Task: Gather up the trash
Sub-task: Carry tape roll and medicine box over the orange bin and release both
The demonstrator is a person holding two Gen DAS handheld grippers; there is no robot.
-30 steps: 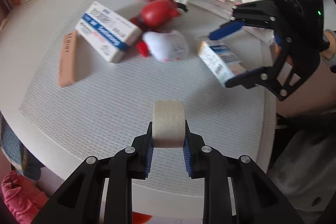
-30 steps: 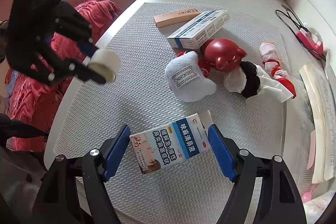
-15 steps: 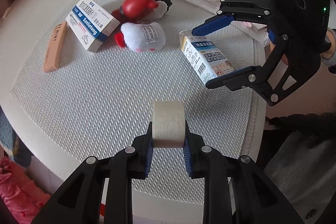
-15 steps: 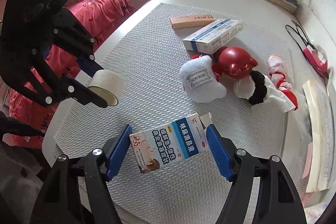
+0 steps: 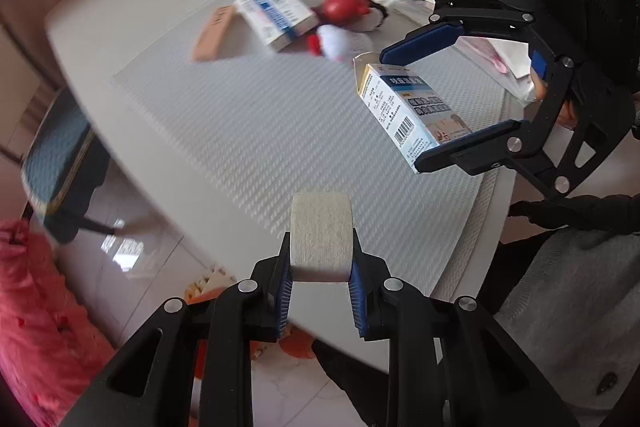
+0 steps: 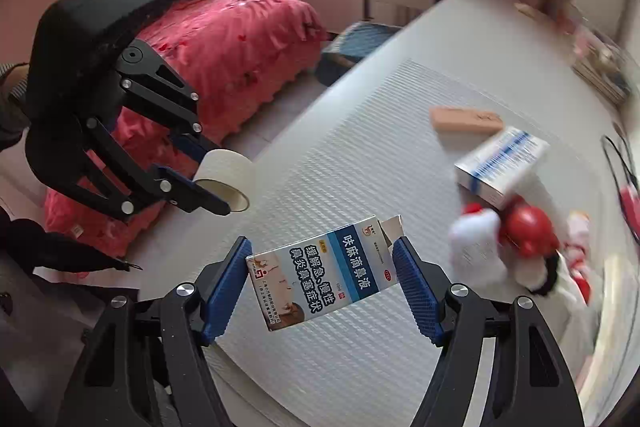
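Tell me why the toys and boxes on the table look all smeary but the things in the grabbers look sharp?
In the left wrist view the tape roll in the left gripper is crisp, while the plush toys behind smear: motion blur, probably. In the right wrist view the medicine box in the right gripper reads clearly, but the blue-striped box streaks. Both fisheye views bend the table edge.

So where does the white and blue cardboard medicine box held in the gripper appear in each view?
Left wrist view: white and blue cardboard medicine box, right of centre, clamped in the right gripper.
Right wrist view: bottom centre.
Shared landmark: beige tape roll.
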